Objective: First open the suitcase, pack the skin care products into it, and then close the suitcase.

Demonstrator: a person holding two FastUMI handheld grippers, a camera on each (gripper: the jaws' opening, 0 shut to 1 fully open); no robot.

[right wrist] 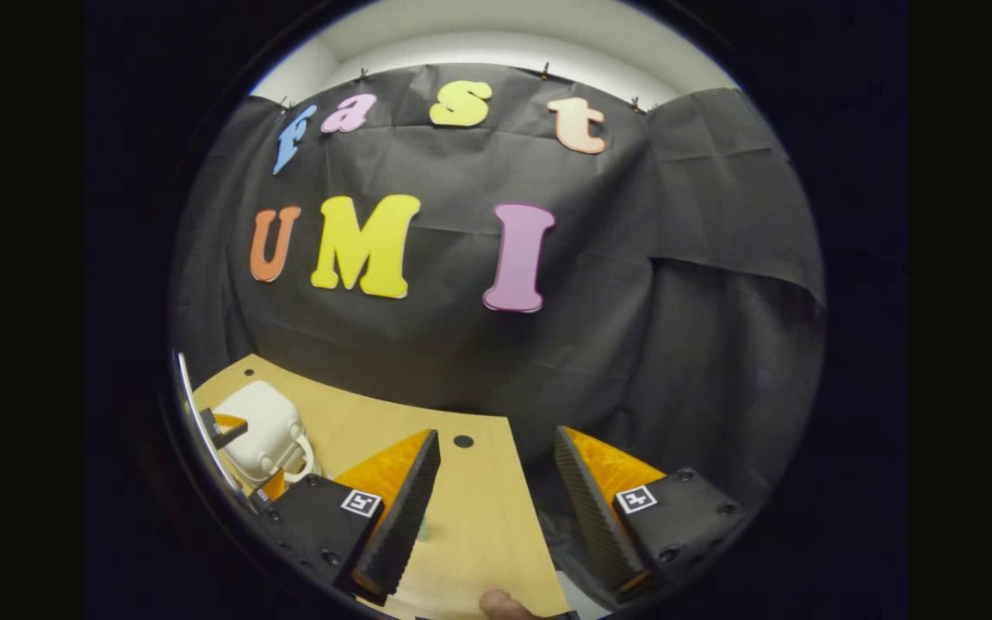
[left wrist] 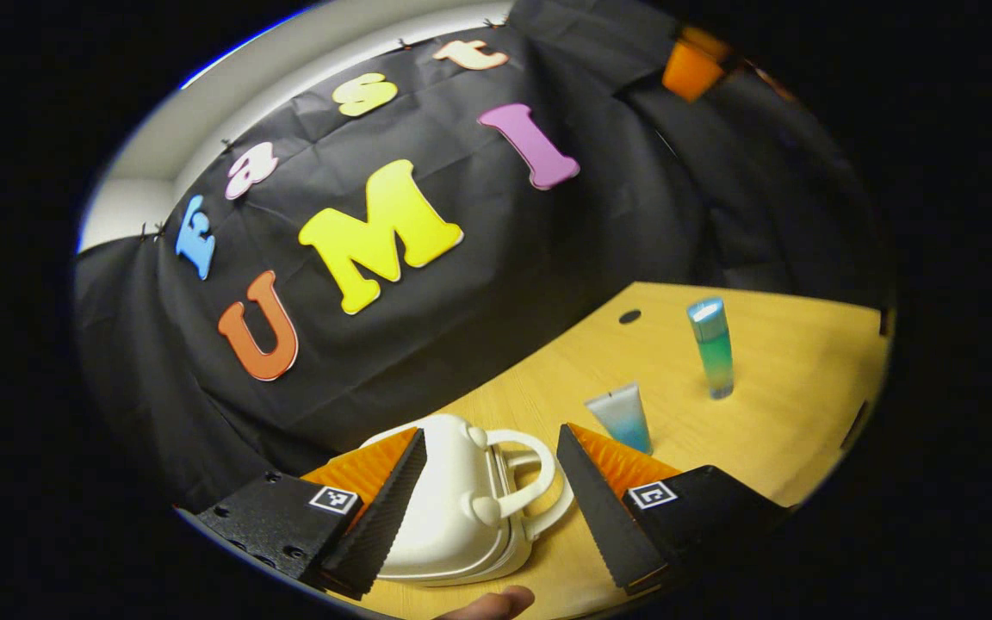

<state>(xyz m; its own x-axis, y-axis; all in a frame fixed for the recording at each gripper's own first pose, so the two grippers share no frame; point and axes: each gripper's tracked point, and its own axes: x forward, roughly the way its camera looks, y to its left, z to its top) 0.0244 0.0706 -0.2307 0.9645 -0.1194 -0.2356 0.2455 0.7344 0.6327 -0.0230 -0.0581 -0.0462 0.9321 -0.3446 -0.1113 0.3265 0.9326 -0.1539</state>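
A small white suitcase lies shut on the wooden table, its handle turned to the right. My left gripper hangs open just over it, one finger on each side, touching nothing. Right of the case stand a white-and-blue squeeze tube and, farther back, a green-blue bottle. In the right gripper view my right gripper is open and empty above the table's far edge. The suitcase sits far to its left, with a finger of the left gripper beside it.
The black cloth wall closes the table off at the back. A round cable hole lies behind the tube, the same hole between the right fingers. A person's fingertip shows at the bottom edge.
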